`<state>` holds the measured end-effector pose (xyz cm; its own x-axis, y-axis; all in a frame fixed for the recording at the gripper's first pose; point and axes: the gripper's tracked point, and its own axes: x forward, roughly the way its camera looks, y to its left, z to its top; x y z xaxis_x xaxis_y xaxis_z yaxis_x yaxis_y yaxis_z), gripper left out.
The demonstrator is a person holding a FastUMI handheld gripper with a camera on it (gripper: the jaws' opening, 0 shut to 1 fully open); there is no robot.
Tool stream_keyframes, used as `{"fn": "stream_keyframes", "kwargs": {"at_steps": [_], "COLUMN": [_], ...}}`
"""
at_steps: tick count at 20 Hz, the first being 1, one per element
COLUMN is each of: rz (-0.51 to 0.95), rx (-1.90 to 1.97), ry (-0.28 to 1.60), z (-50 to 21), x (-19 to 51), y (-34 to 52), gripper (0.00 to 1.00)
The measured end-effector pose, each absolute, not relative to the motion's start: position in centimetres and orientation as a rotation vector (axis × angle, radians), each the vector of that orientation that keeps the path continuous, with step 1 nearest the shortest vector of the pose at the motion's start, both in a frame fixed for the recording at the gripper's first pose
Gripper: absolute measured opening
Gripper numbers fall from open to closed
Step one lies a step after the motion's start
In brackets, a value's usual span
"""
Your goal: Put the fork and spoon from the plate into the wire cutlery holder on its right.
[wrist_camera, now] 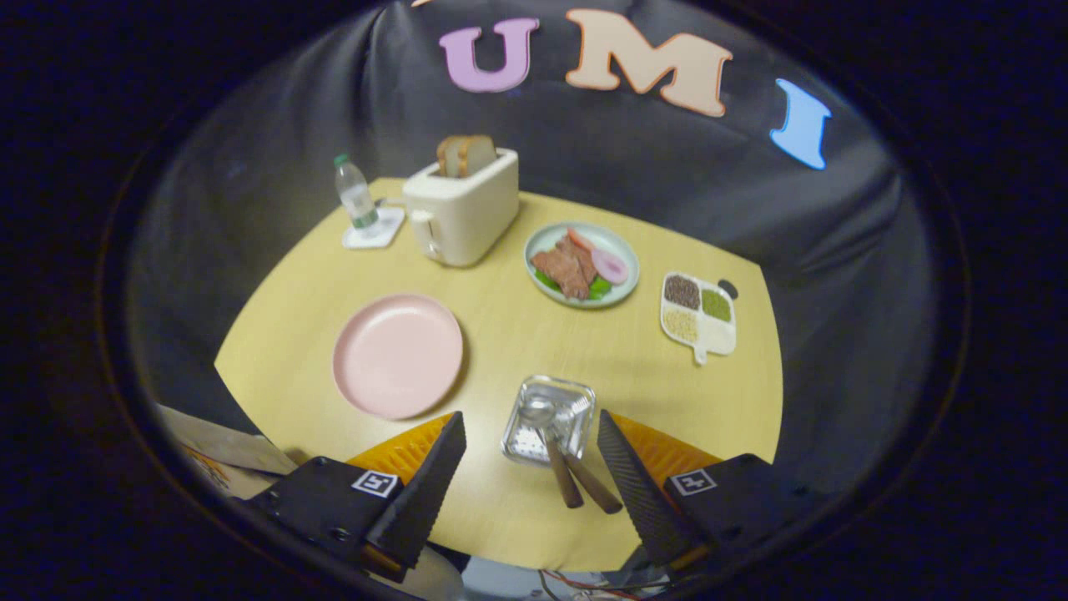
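Looks like both the fork and spoon (557, 451) already sit in the wire holder (548, 419), right between your claw (531, 452) tips. The pink plate (398, 355) off to its left is bare. Your claw's wide apart and gripping nothing, so I'd just back it off.

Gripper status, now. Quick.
Gripper: jaws open, holding nothing. The wire cutlery holder sits between the fingertips, two wooden-handled utensils already standing in it; the pink plate is bare.
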<state>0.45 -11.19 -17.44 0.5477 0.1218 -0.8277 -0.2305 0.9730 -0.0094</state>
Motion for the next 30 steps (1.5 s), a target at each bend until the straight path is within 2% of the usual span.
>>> {"fn": "stream_keyframes", "kwargs": {"at_steps": [4,12,21,30], "rz": [0.122,-0.01,-0.05,-0.044], "rx": [-0.056,0.071,0.006,0.0], "ry": [0.576,0.189,0.119,0.129], "z": [-10.2,-2.1,-0.1,-0.6], "x": [2.0,-0.8,-2.6,-2.5], "y": [-10.9,-12.2,-14.0,-14.1], "gripper": [1.0,1.0,1.0,1.0]}}
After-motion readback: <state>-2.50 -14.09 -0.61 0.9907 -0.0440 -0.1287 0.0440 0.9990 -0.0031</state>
